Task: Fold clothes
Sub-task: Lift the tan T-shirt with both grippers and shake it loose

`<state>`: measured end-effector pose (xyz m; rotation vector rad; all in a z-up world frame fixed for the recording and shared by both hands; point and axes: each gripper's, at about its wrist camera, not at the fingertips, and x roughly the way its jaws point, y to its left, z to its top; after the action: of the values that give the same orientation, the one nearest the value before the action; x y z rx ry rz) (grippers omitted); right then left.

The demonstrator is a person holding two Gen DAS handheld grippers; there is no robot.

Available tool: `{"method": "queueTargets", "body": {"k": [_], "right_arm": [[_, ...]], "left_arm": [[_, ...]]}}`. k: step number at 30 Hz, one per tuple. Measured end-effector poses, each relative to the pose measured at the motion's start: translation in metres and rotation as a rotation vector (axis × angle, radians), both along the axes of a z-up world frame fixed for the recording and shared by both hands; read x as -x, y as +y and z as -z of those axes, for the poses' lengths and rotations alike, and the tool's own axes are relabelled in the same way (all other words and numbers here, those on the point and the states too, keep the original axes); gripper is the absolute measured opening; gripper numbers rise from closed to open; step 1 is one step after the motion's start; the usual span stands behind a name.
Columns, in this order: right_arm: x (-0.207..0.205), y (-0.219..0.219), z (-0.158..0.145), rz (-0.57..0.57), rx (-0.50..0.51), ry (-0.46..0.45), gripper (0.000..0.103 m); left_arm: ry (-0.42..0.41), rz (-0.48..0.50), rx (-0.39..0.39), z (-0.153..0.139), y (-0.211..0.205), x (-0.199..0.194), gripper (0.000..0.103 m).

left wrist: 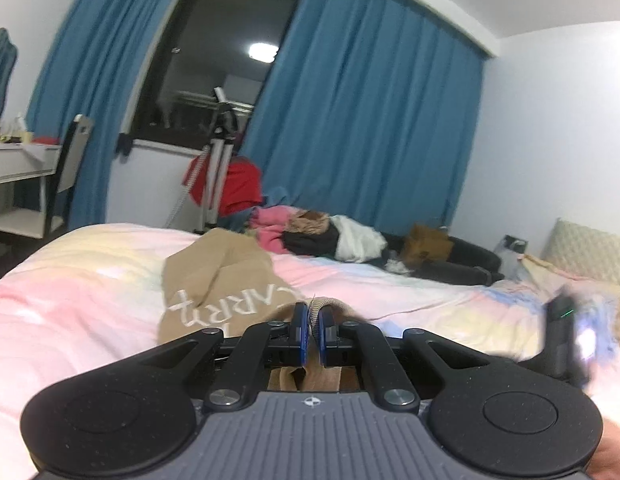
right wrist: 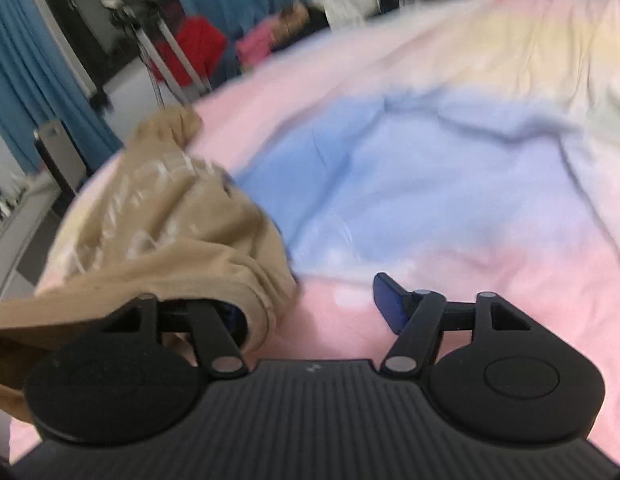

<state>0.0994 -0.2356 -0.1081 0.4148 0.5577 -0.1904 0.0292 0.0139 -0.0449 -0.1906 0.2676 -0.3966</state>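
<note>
The tan garment with white lettering (left wrist: 218, 284) lies on the pastel quilt (left wrist: 70, 300) of the bed, stretched away from the near edge toward the window. The left gripper (left wrist: 313, 328) is clenched on its ribbed hem, the cloth pinched between the blue pads (left wrist: 300, 330) and running on beneath the tool. In the right wrist view the right gripper (right wrist: 313, 308) stands released: its jaws are apart, with the right pad bare over the pink quilt and the left one tucked under a bunched fold of the same garment (right wrist: 182, 232), which drapes over that finger without being pinched. The step in hand looks like getting a second hold on the hem so the piece can be spread or lifted for its first fold. The next move calls for sliding the right gripper further onto the bunched edge, closing on one layer, then drawing the two hands apart to pull the cloth taut. The right view is blurred, so the exact layer is unclear.
</note>
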Motion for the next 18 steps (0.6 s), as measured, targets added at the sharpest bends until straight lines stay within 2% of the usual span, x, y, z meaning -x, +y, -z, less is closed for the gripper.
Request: {"method": "queueTargets", "body": {"k": [1,3,5,6,8,10,14,17,18], "right_arm": [[0.004,0.005,-0.009,-0.006,0.041,-0.045,0.041],[0.009,0.012,-0.020,-0.062,0.063,-0.125,0.012],[0.014,0.018,-0.031,-0.124,0.076,-0.204,0.010],[0.016,0.019,-0.035,-0.150,0.062,-0.228,0.010],[0.017,0.022,-0.038,-0.171,0.082,-0.247,0.010],[0.017,0.024,-0.040,-0.182,0.089,-0.256,0.010],[0.013,0.021,-0.041,-0.168,0.066,-0.268,0.010],[0.019,0.020,-0.041,-0.130,0.081,-0.286,0.010],[0.021,0.020,-0.040,-0.106,0.089,-0.286,0.010]], "left_arm": [[0.013,-0.011,-0.002,0.001,0.002,-0.002,0.006],[0.048,-0.023,-0.010,0.003,0.002,-0.006,0.007],[0.082,-0.036,-0.034,0.007,-0.001,-0.010,0.010],[0.103,-0.042,-0.049,0.008,-0.003,-0.013,0.015],[0.142,-0.051,-0.081,0.014,-0.008,-0.018,0.017],[0.176,-0.053,-0.112,0.021,-0.012,-0.023,0.029],[0.224,-0.081,-0.207,0.039,-0.026,-0.029,0.040],[0.310,-0.146,-0.285,0.054,-0.030,-0.036,0.044],[0.340,-0.167,-0.305,0.057,-0.029,-0.039,0.048]]}}
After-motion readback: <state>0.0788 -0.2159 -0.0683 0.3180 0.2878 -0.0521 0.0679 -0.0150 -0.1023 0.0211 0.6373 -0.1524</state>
